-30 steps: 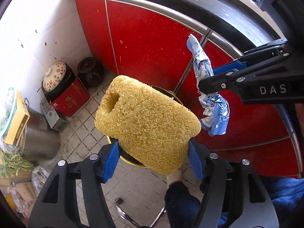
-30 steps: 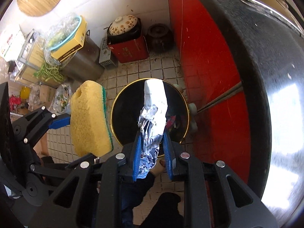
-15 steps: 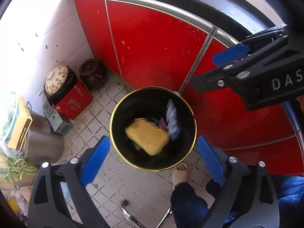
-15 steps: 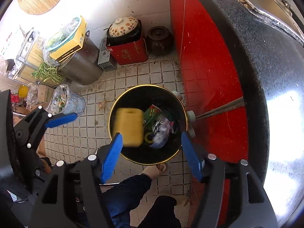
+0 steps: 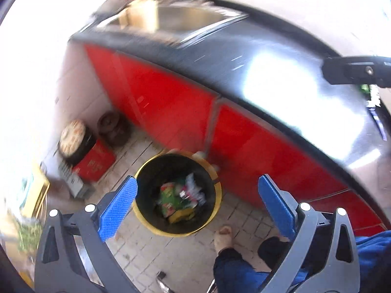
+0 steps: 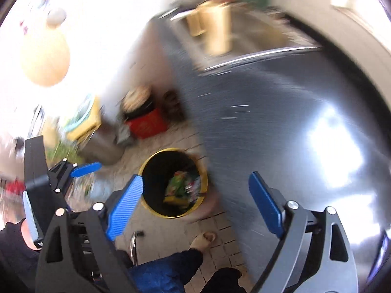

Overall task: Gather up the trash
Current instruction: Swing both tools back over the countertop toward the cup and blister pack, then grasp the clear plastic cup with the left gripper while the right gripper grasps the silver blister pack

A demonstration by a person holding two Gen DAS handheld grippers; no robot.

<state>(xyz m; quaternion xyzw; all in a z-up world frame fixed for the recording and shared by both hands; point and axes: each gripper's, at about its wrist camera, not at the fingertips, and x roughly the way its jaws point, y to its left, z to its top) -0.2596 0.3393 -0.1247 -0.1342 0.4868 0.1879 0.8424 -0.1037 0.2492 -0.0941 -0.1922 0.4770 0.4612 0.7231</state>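
1. Tiled floor (image 5: 176, 256) runs along the red cabinet fronts (image 5: 171, 107) under a dark worktop (image 5: 244, 56).
2. My left gripper (image 5: 197, 204) has just been opening; it now stands spread wide and empty.
3. Below it, the sponge (image 5: 182, 214) I held a second ago lies in the yellow-rimmed bin (image 5: 146, 222), beside the crumpled wrapper (image 5: 193, 190).
4. My right gripper (image 6: 195, 204) has also just been opening and is empty.
5. I judge both pieces binned; I'm free to fetch more.
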